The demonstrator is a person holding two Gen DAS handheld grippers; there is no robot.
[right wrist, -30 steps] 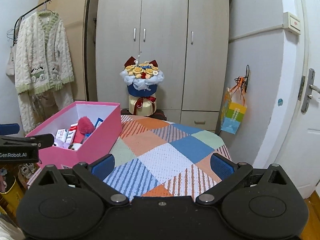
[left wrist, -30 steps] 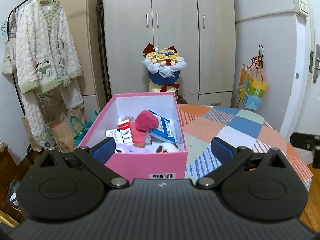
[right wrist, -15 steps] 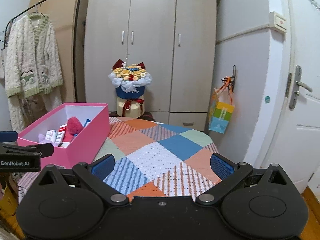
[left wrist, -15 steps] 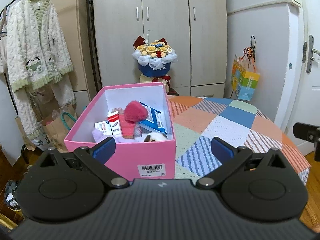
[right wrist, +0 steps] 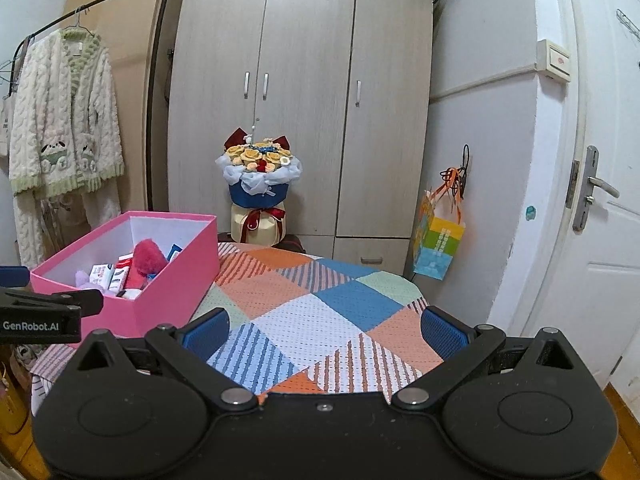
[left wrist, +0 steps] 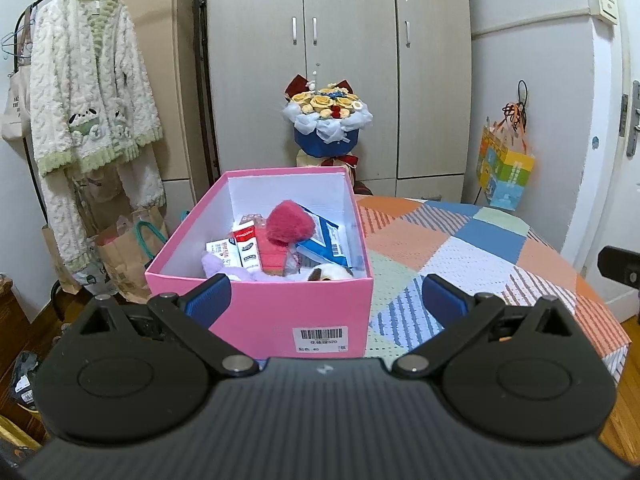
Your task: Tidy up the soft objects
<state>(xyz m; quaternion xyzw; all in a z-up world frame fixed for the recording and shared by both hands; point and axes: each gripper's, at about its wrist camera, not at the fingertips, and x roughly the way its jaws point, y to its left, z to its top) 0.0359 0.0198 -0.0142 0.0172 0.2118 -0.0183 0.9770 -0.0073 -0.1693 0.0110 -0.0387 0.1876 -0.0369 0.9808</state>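
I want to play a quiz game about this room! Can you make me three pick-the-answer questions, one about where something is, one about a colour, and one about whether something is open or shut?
1. Where is the red fluffy toy?
A. Inside the box
B. On the floor
C. Hanging on the rack

2. What colour is the box?
A. Green
B. Pink
C. Yellow

3. How is the left gripper?
A. Shut on a toy
B. Open, holding nothing
C. Shut, empty

Answers: 1 A, it sits among the packets in the box. 2 B, its walls are pink. 3 B, its blue fingers stand wide apart.
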